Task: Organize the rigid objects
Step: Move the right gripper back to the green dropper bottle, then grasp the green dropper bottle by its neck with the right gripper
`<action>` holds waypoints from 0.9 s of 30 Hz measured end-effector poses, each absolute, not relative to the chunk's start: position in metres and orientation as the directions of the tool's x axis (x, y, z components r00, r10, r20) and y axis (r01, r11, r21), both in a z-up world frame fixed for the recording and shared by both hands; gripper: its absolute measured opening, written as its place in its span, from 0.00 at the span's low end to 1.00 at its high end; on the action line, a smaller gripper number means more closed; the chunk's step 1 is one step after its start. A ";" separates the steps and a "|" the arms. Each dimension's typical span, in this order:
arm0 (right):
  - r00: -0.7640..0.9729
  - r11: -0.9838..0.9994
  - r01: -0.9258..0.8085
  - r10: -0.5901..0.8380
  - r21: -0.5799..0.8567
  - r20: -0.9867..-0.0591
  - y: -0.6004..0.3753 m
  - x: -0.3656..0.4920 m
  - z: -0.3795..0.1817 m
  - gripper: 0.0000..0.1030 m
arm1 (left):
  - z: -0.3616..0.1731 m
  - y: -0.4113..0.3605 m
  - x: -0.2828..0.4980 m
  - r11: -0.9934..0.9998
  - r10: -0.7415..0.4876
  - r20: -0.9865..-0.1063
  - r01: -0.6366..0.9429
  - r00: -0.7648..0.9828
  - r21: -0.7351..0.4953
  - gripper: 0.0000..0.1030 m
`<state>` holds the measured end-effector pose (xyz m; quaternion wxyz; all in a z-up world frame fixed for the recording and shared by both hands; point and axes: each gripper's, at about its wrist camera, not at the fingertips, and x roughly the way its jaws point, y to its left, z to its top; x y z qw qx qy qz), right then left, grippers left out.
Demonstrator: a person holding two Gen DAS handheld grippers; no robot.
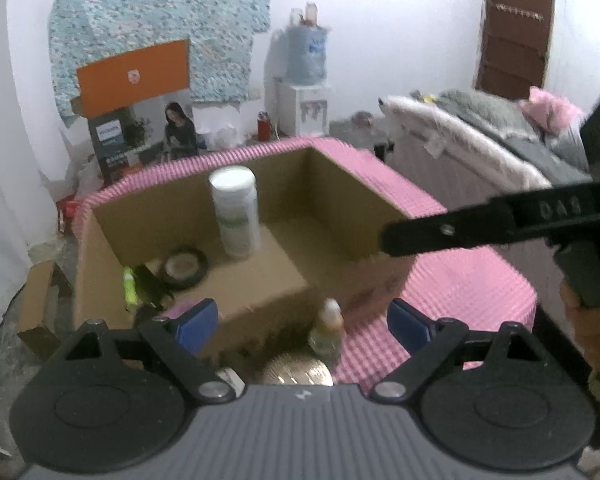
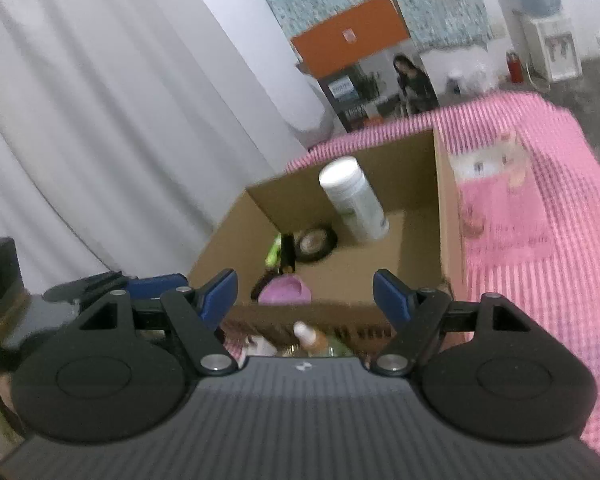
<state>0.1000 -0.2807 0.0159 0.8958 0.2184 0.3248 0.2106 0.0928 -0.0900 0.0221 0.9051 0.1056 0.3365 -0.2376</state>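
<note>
An open cardboard box (image 1: 204,292) (image 2: 446,208) sits on the pink checked tablecloth (image 1: 460,280). Inside stand a white bottle (image 1: 236,216) (image 2: 354,204), a black tape roll (image 1: 184,266) (image 2: 314,244) and a green-and-black item (image 1: 134,286) (image 2: 278,250). The right wrist view also shows a pink rounded object (image 2: 285,290) in the box. A small amber bottle (image 1: 327,328) (image 2: 310,336) stands in front of the box, beside a gold round lid (image 1: 298,372). My left gripper (image 1: 304,326) is open just above the amber bottle. My right gripper (image 2: 306,294) is open over the box's near wall, holding nothing.
The right gripper's black finger (image 1: 440,232) reaches in over the box's right wall. A pink printed carton (image 2: 500,208) lies right of the box. A bed (image 1: 480,132), a water dispenser (image 1: 306,80), an orange-topped box (image 1: 134,76) and a white curtain (image 2: 100,120) surround the table.
</note>
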 end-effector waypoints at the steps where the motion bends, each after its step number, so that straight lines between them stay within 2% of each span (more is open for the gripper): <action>1: 0.695 0.819 -0.233 0.517 0.524 -0.499 -0.277 0.101 0.011 0.73 | 0.015 -0.095 0.092 0.858 -0.361 -0.662 0.511 0.657 0.040 0.89; 3: 0.684 0.826 -0.233 0.514 0.513 -0.517 -0.269 0.102 0.003 0.72 | 0.001 -0.105 0.089 0.843 -0.355 -0.669 0.533 0.653 0.072 0.85; 6: 0.661 0.831 -0.244 0.519 0.499 -0.542 -0.253 0.112 -0.006 0.66 | -0.018 -0.117 0.089 0.826 -0.345 -0.672 0.552 0.655 0.113 0.71; 10: 0.634 0.849 -0.258 0.509 0.461 -0.582 -0.238 0.126 -0.015 0.49 | -0.034 -0.121 0.097 0.830 -0.330 -0.686 0.545 0.648 0.117 0.58; 14: 0.612 0.858 -0.285 0.506 0.427 -0.608 -0.227 0.134 -0.021 0.40 | -0.040 -0.119 0.111 0.843 -0.318 -0.690 0.527 0.650 0.107 0.48; 15: 0.607 0.858 -0.291 0.507 0.423 -0.612 -0.226 0.135 -0.022 0.38 | -0.041 -0.119 0.113 0.844 -0.318 -0.693 0.526 0.647 0.103 0.41; 19: 0.592 0.860 -0.305 0.508 0.410 -0.626 -0.220 0.142 -0.026 0.23 | -0.046 -0.119 0.118 0.842 -0.335 -0.703 0.534 0.627 0.075 0.31; 20: 0.589 0.858 -0.308 0.511 0.411 -0.626 -0.219 0.144 -0.027 0.20 | -0.047 -0.119 0.118 0.843 -0.338 -0.703 0.534 0.626 0.069 0.32; 27: 0.595 0.871 -0.316 0.491 0.377 -0.636 -0.222 0.142 -0.024 0.17 | -0.047 -0.127 0.115 0.840 -0.366 -0.697 0.542 0.616 0.038 0.31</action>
